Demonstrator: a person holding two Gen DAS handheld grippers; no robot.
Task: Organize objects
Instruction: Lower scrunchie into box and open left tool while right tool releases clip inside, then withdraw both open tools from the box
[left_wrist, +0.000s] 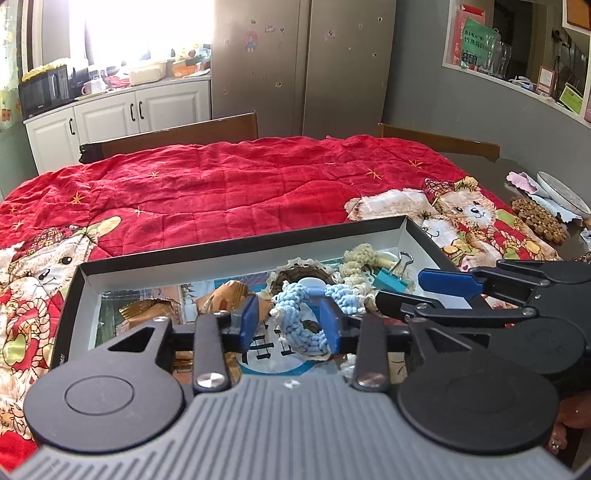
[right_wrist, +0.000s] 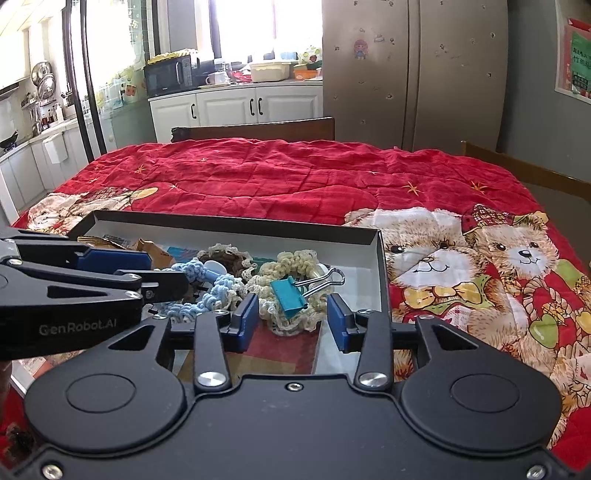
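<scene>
A shallow black box (left_wrist: 236, 251) with a white inside lies on the red cloth and holds small items. My left gripper (left_wrist: 290, 321) is open over the box's near side, its blue pads on either side of a light blue crochet piece (left_wrist: 306, 339) without pressing it. My right gripper (right_wrist: 293, 319) is also open, with a cream crochet piece (right_wrist: 273, 273) and a teal binder clip (right_wrist: 288, 297) lying between and just beyond its pads. Each gripper shows in the other's view: the right gripper (left_wrist: 417, 295) and the left gripper (right_wrist: 168, 272). Gold wrappers (left_wrist: 229, 291) lie in the box's left part.
A red quilted cloth (left_wrist: 229, 192) printed with bears covers the table. On the bare right end lie a brown beaded mat (left_wrist: 537, 218) and a grey plate (left_wrist: 561, 192). Two wooden chair backs (left_wrist: 177, 134) stand at the far edge, with a fridge and kitchen cabinets behind.
</scene>
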